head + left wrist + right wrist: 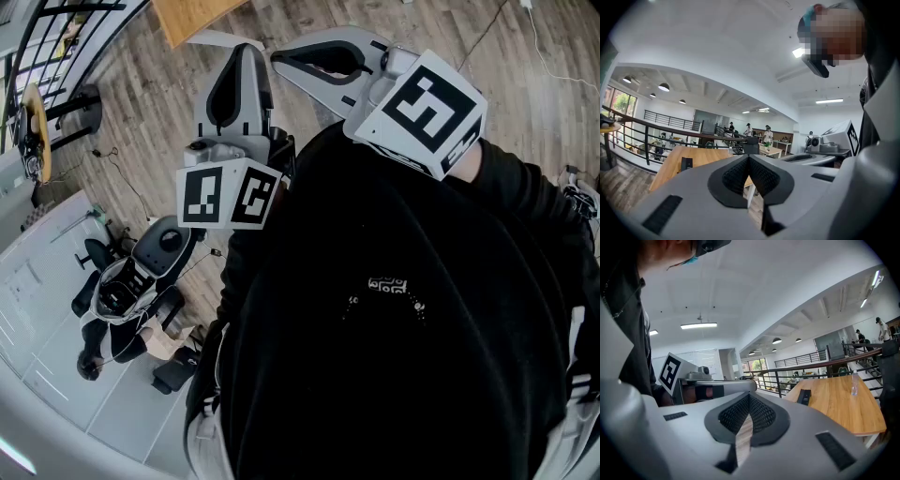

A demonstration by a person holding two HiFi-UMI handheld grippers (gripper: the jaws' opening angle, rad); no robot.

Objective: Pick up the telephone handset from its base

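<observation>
We look down on the plank floor and a black top in the head view. It catches only a corner of the wooden table. The two gripper views lay the whole tabletop out for us. Left claw and right claw sit close by the chest, both squeezed together at the tips with nothing between them. Out on the table sits a small dark slab, possibly the telephone. It's too small for us to call which way it points, or whether it stands or lies. Only the right gripper view shows a clear bottle near it.
</observation>
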